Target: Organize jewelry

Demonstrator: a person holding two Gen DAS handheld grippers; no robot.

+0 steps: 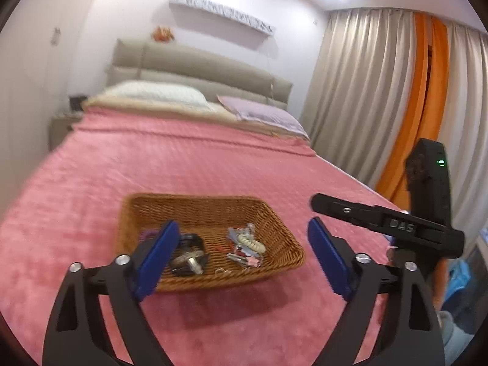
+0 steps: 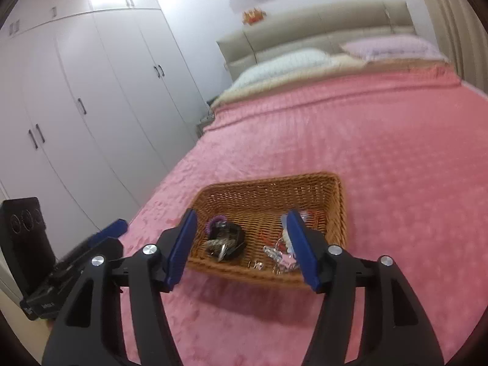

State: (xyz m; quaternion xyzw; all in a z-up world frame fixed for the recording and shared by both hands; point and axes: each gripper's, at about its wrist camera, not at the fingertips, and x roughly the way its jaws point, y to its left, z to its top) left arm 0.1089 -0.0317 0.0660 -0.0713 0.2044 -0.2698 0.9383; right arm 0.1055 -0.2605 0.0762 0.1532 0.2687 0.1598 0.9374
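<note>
The left gripper [image 1: 244, 250] hangs released and empty over the near end of the bed [image 1: 189, 164]. Between the two, the basket [image 1: 137, 210] sits near the bed's foot edge, holding a watch [image 1: 187, 254] at left and clips [image 1: 244, 244] at right. The right gripper [image 2: 241, 244] is likewise spread wide, grasping nothing.

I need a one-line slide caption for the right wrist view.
Open right gripper hovers before a wicker basket of jewelry on a pink bedspread.
</note>
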